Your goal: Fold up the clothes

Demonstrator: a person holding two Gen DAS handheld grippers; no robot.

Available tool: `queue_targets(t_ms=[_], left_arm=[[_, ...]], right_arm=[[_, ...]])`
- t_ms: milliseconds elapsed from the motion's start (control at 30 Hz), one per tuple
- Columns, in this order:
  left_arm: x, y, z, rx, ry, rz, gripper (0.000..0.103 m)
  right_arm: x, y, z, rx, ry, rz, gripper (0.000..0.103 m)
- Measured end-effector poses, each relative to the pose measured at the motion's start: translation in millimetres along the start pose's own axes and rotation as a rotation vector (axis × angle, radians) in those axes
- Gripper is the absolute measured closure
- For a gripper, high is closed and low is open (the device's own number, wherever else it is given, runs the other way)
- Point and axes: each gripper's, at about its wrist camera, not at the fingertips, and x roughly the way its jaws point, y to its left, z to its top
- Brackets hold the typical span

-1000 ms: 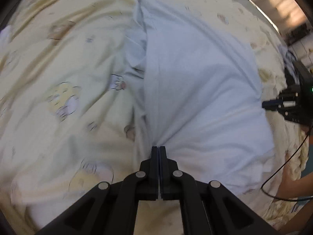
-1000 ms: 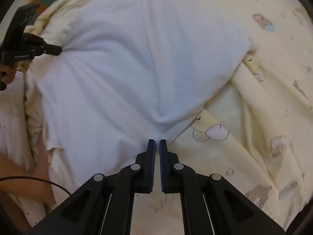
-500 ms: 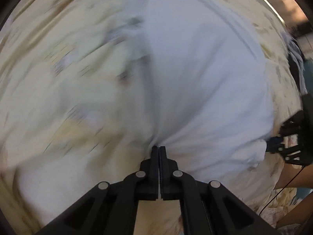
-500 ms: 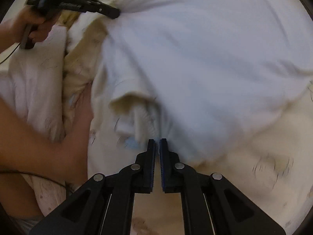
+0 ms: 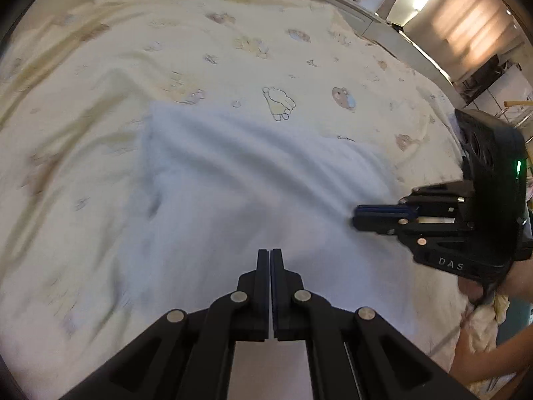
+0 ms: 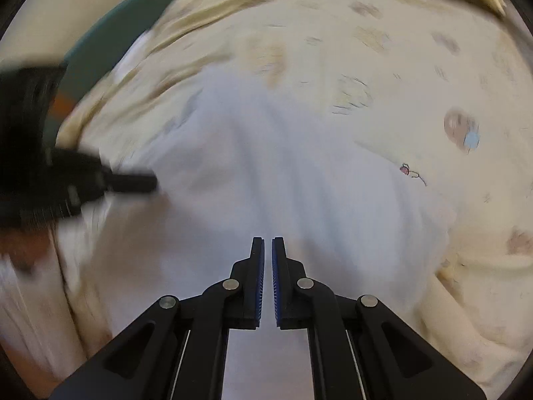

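Note:
A white garment (image 5: 240,186) lies spread on a cream bedsheet with cartoon prints (image 5: 233,50). It also shows in the right wrist view (image 6: 283,173), blurred. My left gripper (image 5: 269,253) is shut on the near edge of the white garment. My right gripper (image 6: 268,241) is shut on the garment's near edge too, with a thin gap between its pads. The right gripper shows at the right of the left wrist view (image 5: 358,216). The left gripper shows at the left of the right wrist view (image 6: 150,183). Both hold the same near edge, side by side.
The bed's far edge (image 5: 366,23) meets a lit wall and furniture at the upper right. A teal and orange object (image 6: 110,53) sits past the bed's left side. My forearm (image 5: 493,353) shows at the lower right.
Both grippers have swung the garment's held edge over and toward the near side. The garment now lies flatter and shorter on the sheet. The two grippers are closer together.

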Motion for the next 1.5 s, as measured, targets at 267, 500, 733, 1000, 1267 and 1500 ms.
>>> queue_targets(t_ms=[267,500,733,1000,1267,1500], left_arm=[[-11.7,53.6,-35.6,-0.045,0.02,0.061,0.101],[-46.7,-3.6,-71.0,0.027,0.003,-0.066,0.102],[-5.9,7.2,-131.7,-0.077,0.293,-0.029,0.102],[-64.9,34.8,-169.4,-0.28,0.254,-0.141,0.075],[-99.1,89.2,-214.1,-0.663,0.0,-0.276,0.016],[-77.8,107.1,-222.5,-0.664,-0.068,-0.323,0.016]], right_arm=[[0.3,-55.0,-24.6,0.07,0.015,-0.02,0.103],[-43.4,-41.8,-75.7,0.057,-0.018,0.022,0.096],[4.4,25.1,-154.8,0.036,0.152,0.136,0.094],[-51.1,18.1,-208.3,0.193,0.118,0.15,0.094],[-90.0,-45.9,-239.5,0.693,-0.16,0.421,0.003],[-70.9,-70.5,-256.2,0.858,-0.237,0.599,0.003]])
